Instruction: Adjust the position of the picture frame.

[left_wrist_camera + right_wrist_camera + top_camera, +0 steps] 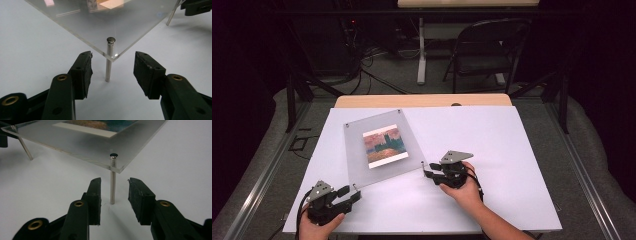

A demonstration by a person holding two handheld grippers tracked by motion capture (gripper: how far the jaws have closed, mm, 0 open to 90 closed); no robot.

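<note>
A clear acrylic frame (377, 147) holding a small painted picture (385, 145) stands on thin metal legs on the white table (492, 145). My left gripper (353, 191) is open at the frame's near left corner. In the left gripper view that corner's metal leg (109, 62) stands just ahead of the open gripper (113, 72), not touched. My right gripper (427, 170) is open at the near right corner. In the right gripper view the leg there (113, 182) stands between the fingertips of the open gripper (114, 193), with a gap on each side.
A folding chair (487, 47) and a table leg (421, 50) stand on the floor beyond the table. Cables lie on the floor at the back left. The white table has free surface to the right of the frame.
</note>
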